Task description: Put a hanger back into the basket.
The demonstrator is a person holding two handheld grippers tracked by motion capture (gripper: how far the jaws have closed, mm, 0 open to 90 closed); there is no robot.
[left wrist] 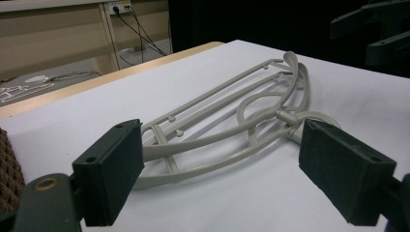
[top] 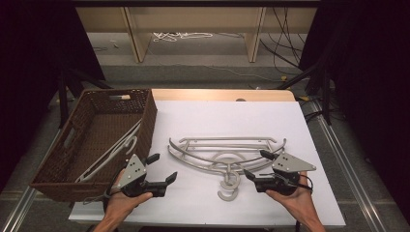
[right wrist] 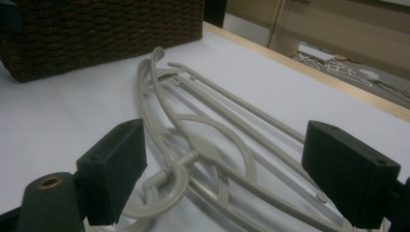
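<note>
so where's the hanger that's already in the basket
In the high view it lies in the basket at the table's left, one grey hanger leaning on the right wall, just beyond the left tongs.

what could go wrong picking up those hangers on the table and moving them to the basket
1. The grey hangers lie stacked with hooks interlocked, so lifting one may drag the other along or drop it.
2. The right gripper and left gripper both stand open near the stack; thin, flat bars could slip from the jaws.
3. The wicker basket already holds a hanger leaning on its wall, so a new one may snag on it or on the rim.
</note>
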